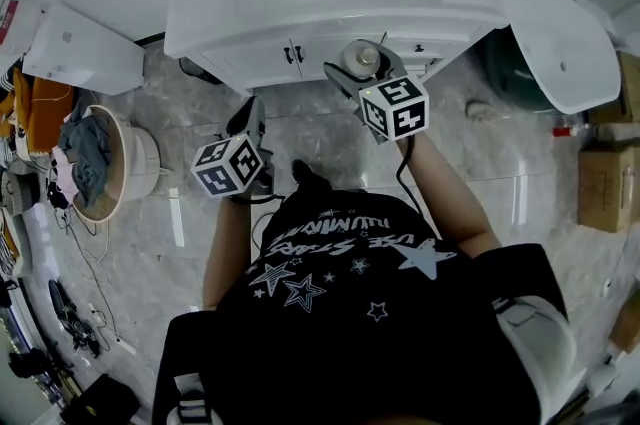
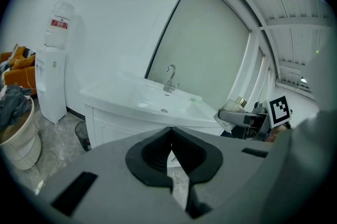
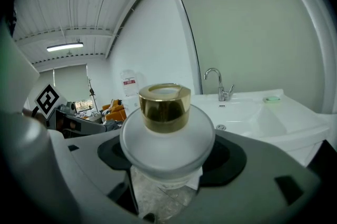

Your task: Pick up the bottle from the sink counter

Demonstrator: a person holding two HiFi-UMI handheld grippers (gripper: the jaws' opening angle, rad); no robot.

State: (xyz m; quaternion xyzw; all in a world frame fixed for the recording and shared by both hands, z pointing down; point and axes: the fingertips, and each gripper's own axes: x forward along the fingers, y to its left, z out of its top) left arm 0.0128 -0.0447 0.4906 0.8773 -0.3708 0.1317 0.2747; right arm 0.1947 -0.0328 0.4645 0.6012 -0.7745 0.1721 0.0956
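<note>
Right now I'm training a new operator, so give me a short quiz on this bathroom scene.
1. True or false: the bottle stands on the sink counter.
2. The left gripper is: A) shut, empty; B) shut on the bottle; C) wide open.
3. Fill in: the bottle's cap is ___ coloured.
Key: 1 false, the right gripper holds it clear of the counter; 2 A; 3 gold.

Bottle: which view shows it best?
Right gripper view: the bottle fills the centre, gold cap and frosted body clamped between the fingers. Head view shows only its top; left gripper view, a small distant glimpse.
</note>
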